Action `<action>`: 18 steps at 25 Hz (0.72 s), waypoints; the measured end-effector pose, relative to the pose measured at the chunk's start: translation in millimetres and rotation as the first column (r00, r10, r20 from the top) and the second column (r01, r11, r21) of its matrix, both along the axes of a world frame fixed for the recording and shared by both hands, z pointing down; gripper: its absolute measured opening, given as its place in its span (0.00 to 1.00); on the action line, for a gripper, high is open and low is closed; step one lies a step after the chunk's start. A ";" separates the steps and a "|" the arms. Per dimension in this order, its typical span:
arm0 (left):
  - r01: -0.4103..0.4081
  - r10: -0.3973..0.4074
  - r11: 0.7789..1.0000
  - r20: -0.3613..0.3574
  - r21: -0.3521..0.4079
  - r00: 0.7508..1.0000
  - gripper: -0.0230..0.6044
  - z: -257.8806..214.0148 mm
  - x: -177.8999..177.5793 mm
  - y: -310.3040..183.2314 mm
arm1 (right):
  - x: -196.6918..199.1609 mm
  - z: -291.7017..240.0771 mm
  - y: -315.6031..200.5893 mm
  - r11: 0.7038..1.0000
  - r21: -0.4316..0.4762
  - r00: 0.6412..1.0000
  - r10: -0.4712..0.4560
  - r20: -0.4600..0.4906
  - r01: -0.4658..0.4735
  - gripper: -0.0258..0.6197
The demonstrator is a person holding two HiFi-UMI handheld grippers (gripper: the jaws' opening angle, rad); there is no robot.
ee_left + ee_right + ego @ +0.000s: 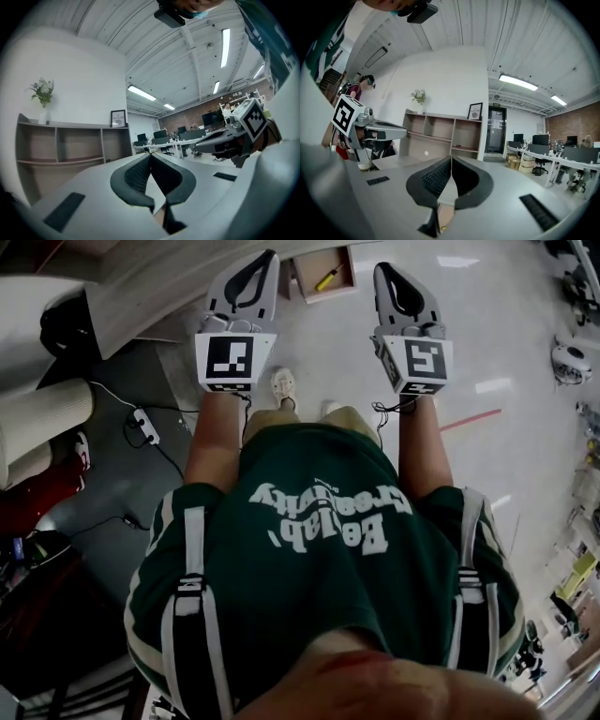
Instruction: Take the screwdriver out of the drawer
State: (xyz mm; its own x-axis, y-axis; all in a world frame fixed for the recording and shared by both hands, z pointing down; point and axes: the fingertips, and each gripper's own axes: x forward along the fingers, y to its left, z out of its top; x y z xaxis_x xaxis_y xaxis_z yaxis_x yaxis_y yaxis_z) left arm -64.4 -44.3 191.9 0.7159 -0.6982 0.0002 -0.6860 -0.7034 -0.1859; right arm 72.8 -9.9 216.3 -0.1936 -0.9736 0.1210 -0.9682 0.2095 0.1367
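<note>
Both tongs were pressed together, nothing between them: left gripper (266,259), right gripper (383,270). A yellow screwdriver (328,279) lay in the drawer (309,266) just ahead of them.

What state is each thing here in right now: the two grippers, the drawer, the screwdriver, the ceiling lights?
Left gripper: shut, nothing between its jaws.
Right gripper: shut, nothing held.
Drawer: pulled open.
Screwdriver: lying inside the drawer, not touched by either gripper.
Ceiling lights: switched on.
</note>
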 end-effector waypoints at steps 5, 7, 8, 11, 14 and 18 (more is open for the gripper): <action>-0.116 0.116 0.993 0.015 0.035 0.993 0.07 5.0 12.3 -35.9 | 1.1 9.7 -33.0 0.996 -0.012 0.996 0.085 0.000 -0.085 0.09; -0.131 0.131 0.991 -0.001 0.021 0.991 0.07 14.5 11.9 -51.5 | 0.5 17.1 -42.5 0.993 -0.019 0.993 0.117 -0.002 -0.117 0.09; -0.142 0.143 0.990 -0.008 0.017 0.990 0.07 19.6 12.0 -56.9 | 0.0 21.6 -44.8 0.991 -0.024 0.991 0.131 -0.005 -0.131 0.09; -0.179 0.180 0.984 -0.017 0.014 0.984 0.07 35.8 14.9 -66.8 | -1.1 37.8 -48.6 0.986 -0.047 0.987 0.158 -0.010 -0.158 0.09; -0.204 0.204 0.979 0.000 0.010 0.979 0.07 53.7 21.3 -74.8 | 1.2 56.2 -55.4 0.983 -0.078 0.986 0.166 -0.009 -0.166 0.09; -0.182 0.181 0.983 -0.031 -0.018 0.983 0.07 70.5 36.2 -88.8 | 12.4 78.2 -67.8 0.983 -0.106 0.989 0.149 -0.001 -0.149 0.09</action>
